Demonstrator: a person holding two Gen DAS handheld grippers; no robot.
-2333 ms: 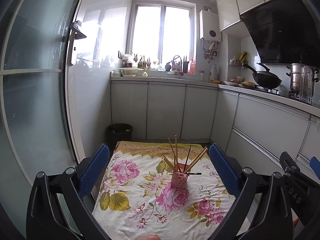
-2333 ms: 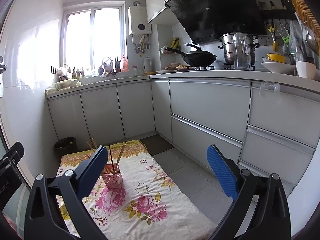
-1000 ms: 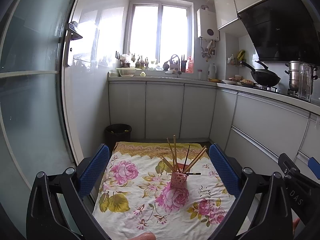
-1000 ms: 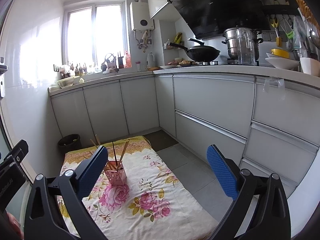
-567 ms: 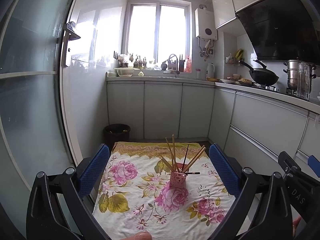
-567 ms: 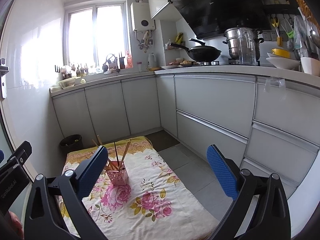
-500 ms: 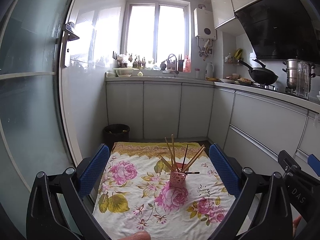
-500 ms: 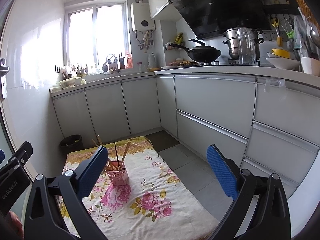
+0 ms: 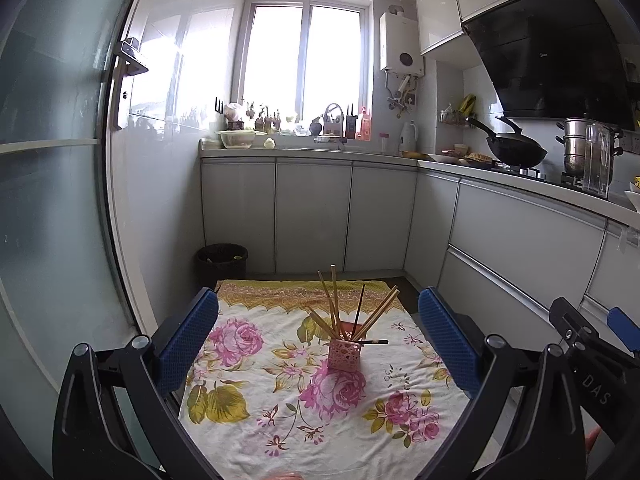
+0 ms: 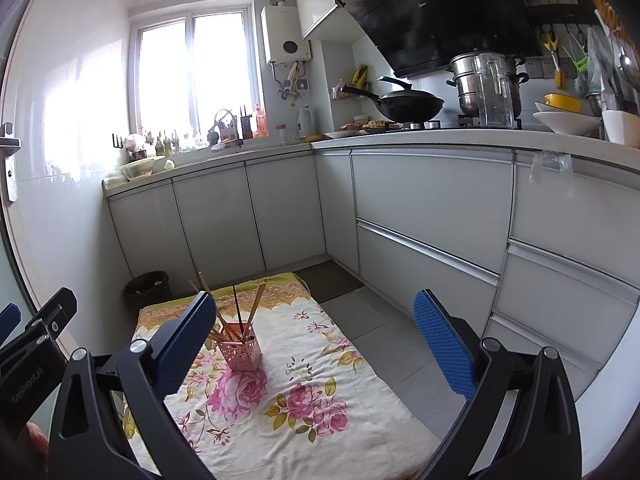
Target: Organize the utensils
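Underneath, floral cloth (image 9: 248,392) covers the grey-cabineted kitchen's floor.

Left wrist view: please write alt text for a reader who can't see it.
A pink perforated holder stands upright on a floral cloth, wooden chopsticks fanning from its top and one dark stick poking out sideways. The open, empty left gripper frames it from the near side. Behind are grey kitchen cabinets and a bright window.

One pink holder (image 9: 344,354), one floral cloth (image 9: 256,400), one bin (image 9: 221,261), two claws.
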